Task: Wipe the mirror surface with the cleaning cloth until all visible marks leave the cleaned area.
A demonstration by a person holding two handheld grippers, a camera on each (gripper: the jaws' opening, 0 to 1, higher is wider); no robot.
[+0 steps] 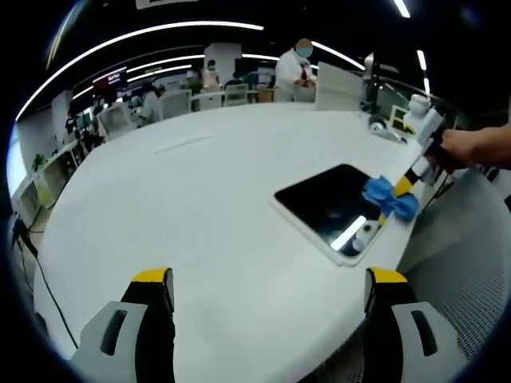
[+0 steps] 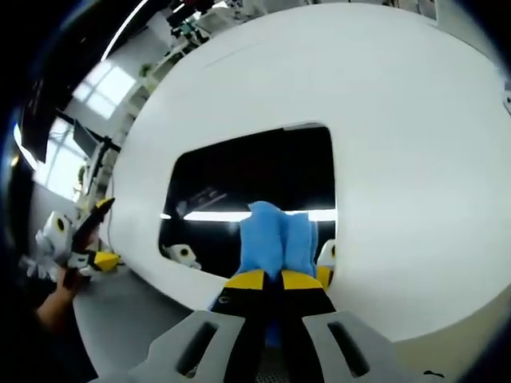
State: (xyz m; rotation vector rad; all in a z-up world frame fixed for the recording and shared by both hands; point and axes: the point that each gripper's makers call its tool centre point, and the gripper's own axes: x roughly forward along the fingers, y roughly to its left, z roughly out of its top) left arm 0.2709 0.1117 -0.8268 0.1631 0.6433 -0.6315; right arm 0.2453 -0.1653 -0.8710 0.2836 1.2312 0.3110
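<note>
A dark rectangular mirror [image 1: 331, 203] [image 2: 255, 179] lies flat on the white round table [image 1: 200, 207] [image 2: 399, 120], near its right edge in the left gripper view. My right gripper [image 2: 266, 279] is shut on a blue cleaning cloth [image 2: 275, 239] [image 1: 391, 198], which is pressed on the mirror's near edge. In the left gripper view that gripper [image 1: 405, 186] comes in from the right, held by a hand [image 1: 471, 148]. My left gripper [image 1: 267, 291] stands open above the table's front part, well short of the mirror, with nothing between its jaws.
The mirror reflects ceiling light strips [image 2: 239, 215]. People [image 1: 297, 68] and chairs [image 1: 172, 102] stand beyond the table's far side. A white device [image 1: 415, 108] sits at the far right. The left gripper [image 2: 84, 239] appears at the left of the right gripper view.
</note>
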